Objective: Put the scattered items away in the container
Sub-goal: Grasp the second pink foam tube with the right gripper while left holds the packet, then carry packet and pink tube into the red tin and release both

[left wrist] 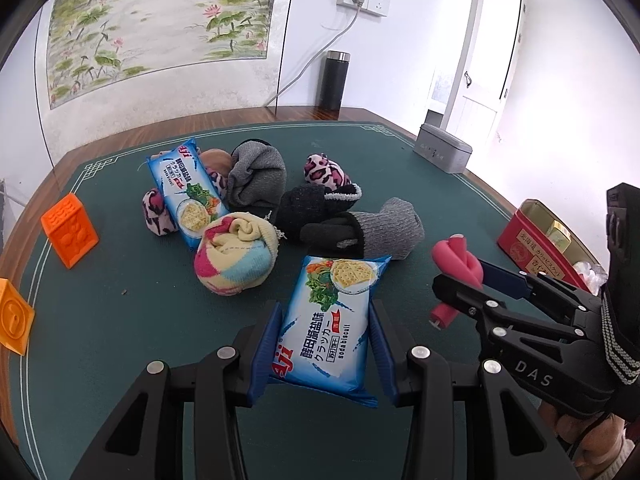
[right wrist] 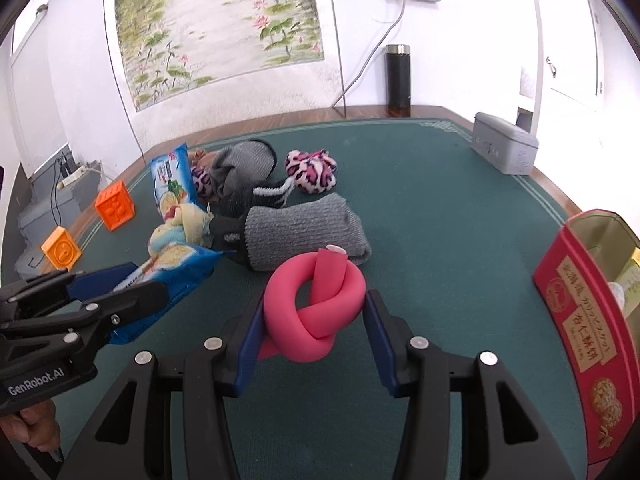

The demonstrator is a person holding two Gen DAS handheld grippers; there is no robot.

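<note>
Left gripper [left wrist: 324, 350] is clamped on a blue cracker pack [left wrist: 334, 322], its blue pads pressed against both long sides, so the pack is pinched near its lower end. Right gripper [right wrist: 314, 330] is closed around a pink knot [right wrist: 316, 304] of foam tube, with a pad touching each side of it. Both items look to be held just over the green mat [right wrist: 440, 208], though whether they're lifted off it can't be told for sure.

Just past the knot a grey sock roll [right wrist: 300, 236] is seen, with a dark glove [left wrist: 320, 202] touching it. More toward the middle of the mat, a second cracker pack [left wrist: 184, 192] is lying on a heap of leopard-print socks [left wrist: 320, 170] and a grey knit piece [left wrist: 256, 174], and a pastel striped sock ball [left wrist: 236, 254] is resting against that pack.

Red tin [right wrist: 588, 320], lid off, is parked at the mat's right edge. Two orange blocks [left wrist: 70, 230] are sat by the left edge. Grey tin [right wrist: 504, 148] is over at the far right corner, well apart from the heap.
</note>
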